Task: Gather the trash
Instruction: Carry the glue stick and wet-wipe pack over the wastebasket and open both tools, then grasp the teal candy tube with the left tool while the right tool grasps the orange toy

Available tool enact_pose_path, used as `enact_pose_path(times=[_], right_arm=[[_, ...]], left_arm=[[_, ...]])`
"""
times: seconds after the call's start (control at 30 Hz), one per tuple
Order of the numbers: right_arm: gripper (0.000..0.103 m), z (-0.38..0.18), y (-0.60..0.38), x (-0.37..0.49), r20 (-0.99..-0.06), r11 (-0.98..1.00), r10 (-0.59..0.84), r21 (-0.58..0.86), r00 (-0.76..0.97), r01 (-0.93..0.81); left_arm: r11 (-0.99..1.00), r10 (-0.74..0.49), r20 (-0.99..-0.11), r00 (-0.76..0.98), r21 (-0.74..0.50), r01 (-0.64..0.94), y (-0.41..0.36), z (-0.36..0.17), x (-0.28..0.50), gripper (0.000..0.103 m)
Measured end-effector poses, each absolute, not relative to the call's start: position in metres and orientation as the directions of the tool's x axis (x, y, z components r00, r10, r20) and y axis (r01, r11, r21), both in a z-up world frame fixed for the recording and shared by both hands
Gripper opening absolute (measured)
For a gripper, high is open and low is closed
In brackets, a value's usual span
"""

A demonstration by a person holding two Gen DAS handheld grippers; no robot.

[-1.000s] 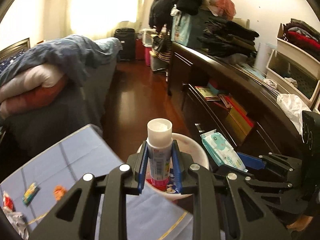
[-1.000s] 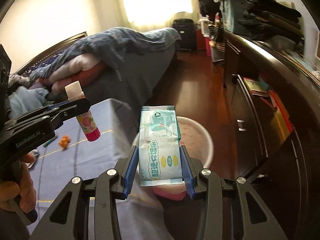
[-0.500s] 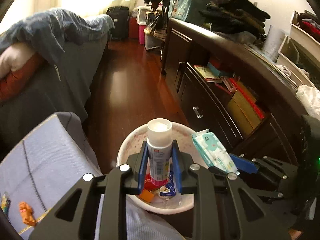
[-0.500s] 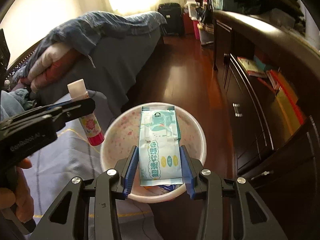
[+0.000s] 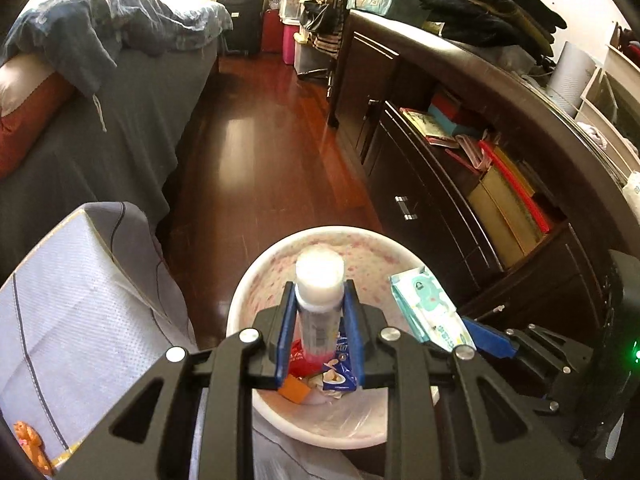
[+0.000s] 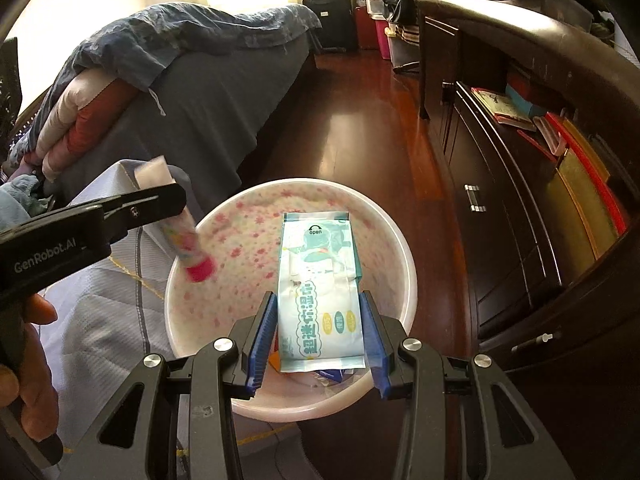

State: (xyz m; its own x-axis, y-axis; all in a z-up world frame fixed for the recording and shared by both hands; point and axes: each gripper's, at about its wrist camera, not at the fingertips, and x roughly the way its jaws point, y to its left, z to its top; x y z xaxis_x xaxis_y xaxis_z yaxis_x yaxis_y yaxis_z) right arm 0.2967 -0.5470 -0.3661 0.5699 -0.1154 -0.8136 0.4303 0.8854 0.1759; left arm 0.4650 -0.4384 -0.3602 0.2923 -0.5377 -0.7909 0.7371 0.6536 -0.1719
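On wipes pack (image 6: 320, 296), flap reads "open".

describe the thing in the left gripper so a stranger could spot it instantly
Find the white bin with pink speckles, on the wood floor between bed and dark dresser. Above its mouth the left gripper pinches an upright glue stick: white cap, pink base. The only other held item, a wipes pack in the right gripper, is flat and teal.
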Motion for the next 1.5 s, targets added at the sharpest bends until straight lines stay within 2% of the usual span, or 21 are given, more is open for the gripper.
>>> enact_pose_path(times=[0.43, 0.57, 0.67, 0.87, 0.93, 1.1, 1.27, 1.5], right_arm=[[0.044, -0.367, -0.548, 0.301, -0.810, 0.886, -0.121, 0.174, 0.575, 0.431], [0.048, -0.363, -0.547, 0.300, -0.805, 0.886, -0.128, 0.170, 0.579, 0.431], [0.049, -0.360, -0.546, 0.298, -0.806, 0.886, -0.126, 0.170, 0.578, 0.431], [0.057, -0.342, -0.533, 0.287, -0.802, 0.897, -0.129, 0.157, 0.584, 0.414], [0.058, -0.333, -0.524, 0.282, -0.797, 0.908, -0.127, 0.146, 0.590, 0.392], [0.062, -0.309, -0.489, 0.277, -0.784, 0.946, -0.100, 0.116, 0.612, 0.304], [0.066, -0.286, -0.446, 0.274, -0.759, 0.976, -0.046, 0.103, 0.650, 0.189], [0.067, -0.270, -0.381, 0.275, -0.743, 0.996, 0.040, 0.082, 0.669, 0.032]], left_arm=[[0.648, -0.561, -0.771, 0.301, -0.183, 0.739, -0.435, -0.349, 0.467, 0.026], [0.648, -0.572, -0.760, 0.307, -0.190, 0.737, -0.432, -0.341, 0.465, 0.030], [0.654, -0.577, -0.751, 0.321, -0.190, 0.732, -0.426, -0.334, 0.462, 0.037], [0.696, -0.564, -0.714, 0.414, -0.142, 0.703, -0.396, -0.313, 0.449, 0.063], [0.730, -0.539, -0.695, 0.475, -0.104, 0.676, -0.377, -0.303, 0.442, 0.074], [0.815, -0.446, -0.676, 0.587, -0.035, 0.578, -0.327, -0.289, 0.433, 0.083], [0.902, -0.317, -0.679, 0.663, 0.000, 0.432, -0.261, -0.284, 0.444, 0.084], [0.968, -0.176, -0.711, 0.681, 0.000, 0.249, -0.184, -0.295, 0.479, 0.084]])
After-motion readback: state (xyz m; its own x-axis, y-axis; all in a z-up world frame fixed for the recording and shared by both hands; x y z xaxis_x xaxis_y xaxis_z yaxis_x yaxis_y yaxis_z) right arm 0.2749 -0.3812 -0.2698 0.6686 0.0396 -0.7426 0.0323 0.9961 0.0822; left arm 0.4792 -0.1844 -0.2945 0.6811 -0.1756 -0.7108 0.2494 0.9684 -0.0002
